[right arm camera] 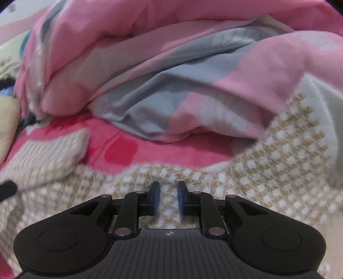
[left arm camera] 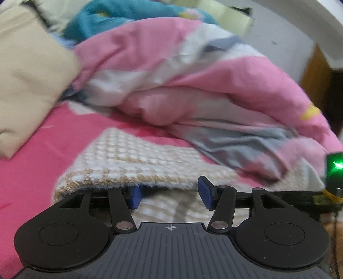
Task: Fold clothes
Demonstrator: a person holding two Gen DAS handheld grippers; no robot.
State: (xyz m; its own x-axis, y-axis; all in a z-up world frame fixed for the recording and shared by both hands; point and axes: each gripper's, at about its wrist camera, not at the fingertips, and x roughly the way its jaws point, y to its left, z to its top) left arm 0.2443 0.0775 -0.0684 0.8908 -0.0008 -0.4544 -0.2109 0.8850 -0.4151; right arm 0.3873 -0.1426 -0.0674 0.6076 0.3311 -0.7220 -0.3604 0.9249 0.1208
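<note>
The left claw stands half-wide at the knit garment's folded edge, seemingly pinning it; the right claw, narrow, hovers over the weave, gripping nothing.

Left gripper at a folded edge of checked knit on a pink bed.

The gripper's black linkage filled the frame from 4 to 8 o'clock, its blue pads set apart, neither one pressing on cloth. The beige-and-white checked garment lay just ahead of them toward 12 o'clock, its fuzzy folded edge draped over the left finger's tip, with more of the knit showing between the fingers. The pink bedsheet spread out at 9 o'clock. A heaped pink, white and grey quilt rose from the centre toward 2 o'clock, over the garment's far right side. A cream pillow sat at 10 o'clock, teal fabric near 11, and a green light glowed at 3.
</note>
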